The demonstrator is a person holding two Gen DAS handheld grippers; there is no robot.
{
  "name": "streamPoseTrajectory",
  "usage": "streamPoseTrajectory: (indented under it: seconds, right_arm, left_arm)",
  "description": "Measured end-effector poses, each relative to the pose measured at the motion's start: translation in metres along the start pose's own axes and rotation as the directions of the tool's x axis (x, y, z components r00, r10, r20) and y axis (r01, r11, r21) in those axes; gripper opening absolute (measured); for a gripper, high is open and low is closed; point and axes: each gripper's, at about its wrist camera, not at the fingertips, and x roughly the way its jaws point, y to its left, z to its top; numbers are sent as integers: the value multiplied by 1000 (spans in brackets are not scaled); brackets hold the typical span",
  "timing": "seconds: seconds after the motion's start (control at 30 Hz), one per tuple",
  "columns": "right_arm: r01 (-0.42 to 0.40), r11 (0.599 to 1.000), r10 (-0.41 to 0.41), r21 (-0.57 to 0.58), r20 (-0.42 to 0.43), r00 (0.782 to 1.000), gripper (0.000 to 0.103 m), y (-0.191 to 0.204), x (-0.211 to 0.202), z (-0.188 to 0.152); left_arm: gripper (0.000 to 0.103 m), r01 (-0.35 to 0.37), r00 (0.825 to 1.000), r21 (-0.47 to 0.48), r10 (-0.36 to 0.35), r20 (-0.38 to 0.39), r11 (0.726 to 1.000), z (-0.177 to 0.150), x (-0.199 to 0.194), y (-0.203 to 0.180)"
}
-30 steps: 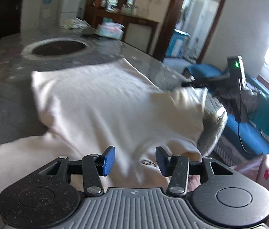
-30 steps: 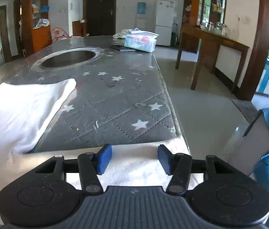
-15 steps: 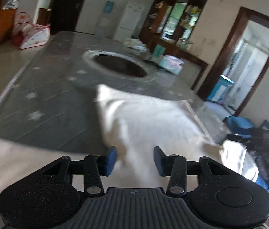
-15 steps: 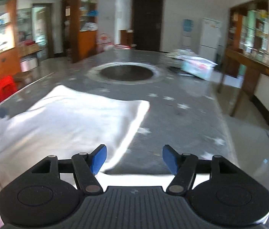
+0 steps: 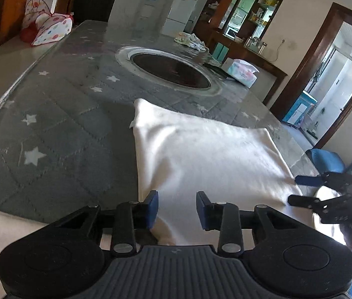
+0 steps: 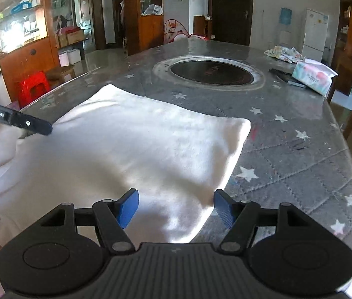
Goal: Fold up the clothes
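While both tools hung over the near edge of the cloth, the entries stood as follows.

Left gripper (image 5: pixel 177 208): jaws partly apart and closing; white cloth lay beneath the gap, but the pads were not seen pressing on it. Nothing held.

Right gripper (image 6: pixel 176 208): jaws wide apart, over the near right corner of the cloth. Nothing held.

White garment (image 6: pixel 131 149): lay flat on the table, near side toward the person, far edge short of the round inset. A brown numeral showed on a loose part at the near left.

Handling, judged: light, soft, limp; likely to sag and crease when lifted; not fragile. Best taken at the near corners or along the side edges, one tool to each.

Lie and long axis: side edges ran away from the person toward the far end; the long axis appeared to follow them, though the near end was hidden by the tools.

Table (image 6: pixel 288 149): grey quilted cover with white stars.

Round inset (image 6: pixel 212 72): dark, beyond the garment.

Tissue pack (image 6: pixel 313 76): far right, well apart.
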Motion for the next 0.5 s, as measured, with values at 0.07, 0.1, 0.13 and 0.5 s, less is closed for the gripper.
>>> streamPoseTrajectory:
  seconds: [0.07,0.1,0.13,0.5]
  right_arm:
    - [-3,1000,3,7,0,1000,68,-4,5,3]
    - [-11,1000,11,20,2,1000,68,-8,8,7]
    - [-15,1000,15,23,-1,1000,68,-11,12,10]
    - [-4,999,5,43,-23,1000,72,-39,46,34]
  left_arm:
    - [42,-4,1000,27,4,9,1000,9,3,-5]
    - [42,-2,1000,36,2,8,999,14,6,-7]
    - [42,1,1000,38,-1,2,999,19,13,-7]
    - [39,-93,995,35,93,-18,995,56,57,7]
